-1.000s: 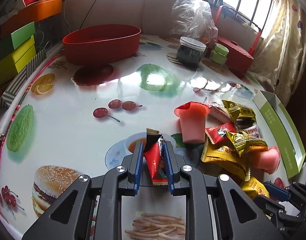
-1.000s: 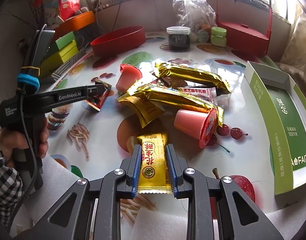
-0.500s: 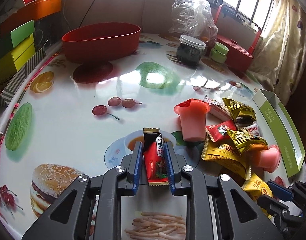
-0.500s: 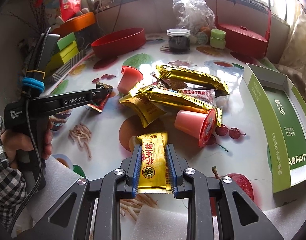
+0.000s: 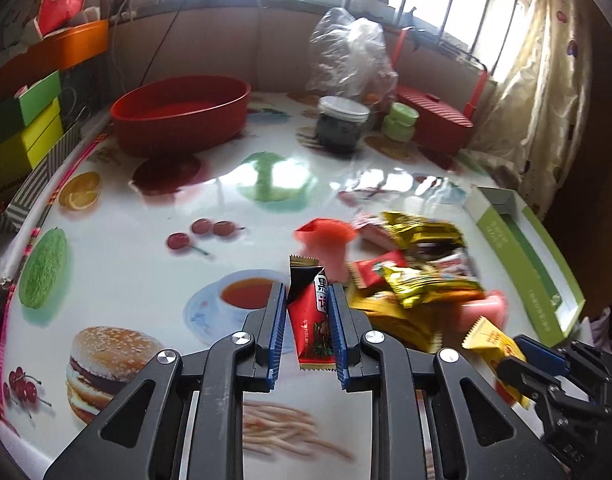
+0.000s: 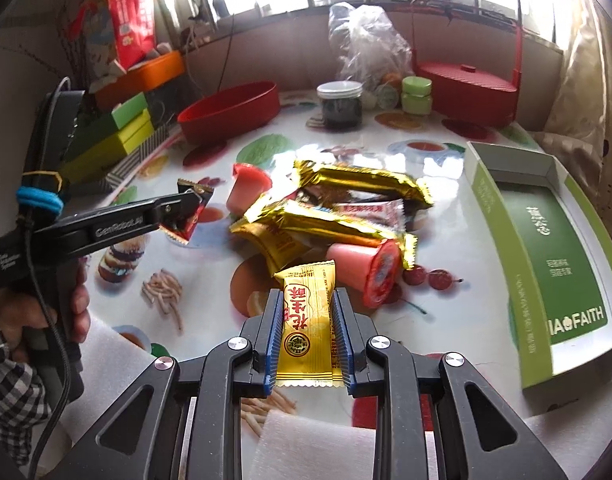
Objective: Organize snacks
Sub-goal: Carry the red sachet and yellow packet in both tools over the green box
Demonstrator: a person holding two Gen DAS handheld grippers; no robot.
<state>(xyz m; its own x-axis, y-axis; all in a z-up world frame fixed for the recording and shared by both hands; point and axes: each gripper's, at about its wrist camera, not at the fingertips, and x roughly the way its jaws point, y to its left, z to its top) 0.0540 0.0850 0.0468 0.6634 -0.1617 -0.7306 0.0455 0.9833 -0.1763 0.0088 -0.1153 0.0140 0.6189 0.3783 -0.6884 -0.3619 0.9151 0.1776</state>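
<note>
My left gripper [image 5: 308, 300] is shut on a red and black snack packet [image 5: 311, 320], held upright above the printed tablecloth. It also shows at the left of the right wrist view as the left gripper [image 6: 182, 208], in a person's hand. My right gripper [image 6: 307, 304] is shut on a yellow packet [image 6: 307, 320] with red characters. The right gripper [image 5: 517, 360] appears low right in the left wrist view. A pile of gold and red snack packets [image 6: 333, 216] with two pink jelly cups [image 6: 365, 268] lies mid-table. A red oval bowl [image 5: 182, 116] stands at the back left.
An open green and white box [image 6: 545, 248] lies along the table's right edge. At the back stand a dark jar [image 5: 341, 124], a small green jar [image 5: 401, 122], a plastic bag [image 5: 349, 52] and a red basket [image 5: 433, 120]. Coloured boxes [image 5: 22, 132] are stacked on the left.
Both grippers have lifted a little off the table with their packets still held. The pile and the bowl have not been touched.
</note>
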